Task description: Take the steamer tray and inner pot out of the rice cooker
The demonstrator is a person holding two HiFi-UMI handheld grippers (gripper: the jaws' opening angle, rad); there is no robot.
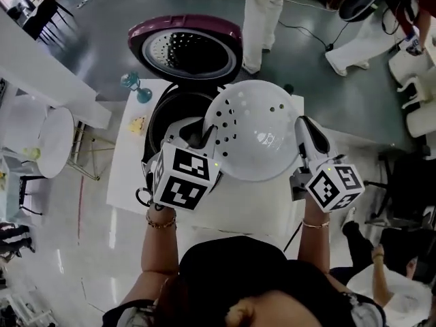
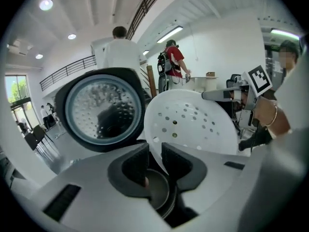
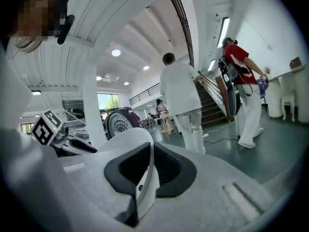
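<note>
Left gripper (image 1: 206, 136), right gripper (image 1: 304, 129): jaws clenched on steamer tray (image 1: 259, 131) rim; tray half-hides rice cooker (image 1: 162, 113) opening.

White left hand-held gripper (image 1: 208, 136) and right hand-held gripper (image 1: 304, 129), each bearing a black-and-white marker cube (image 1: 180, 177); dark pads (image 2: 177, 159); bracelet (image 1: 161, 222) at each wrist; dark top (image 1: 231, 271).

Daylight is coming through a tall window (image 2: 17, 88), and round ceiling lights (image 3: 116, 52) are glowing overhead. A staircase (image 3: 212, 109) is rising along a white wall (image 2: 227, 47), and the glossy grey floor (image 1: 95, 46) is reflecting light around a white table (image 1: 126, 176).
</note>
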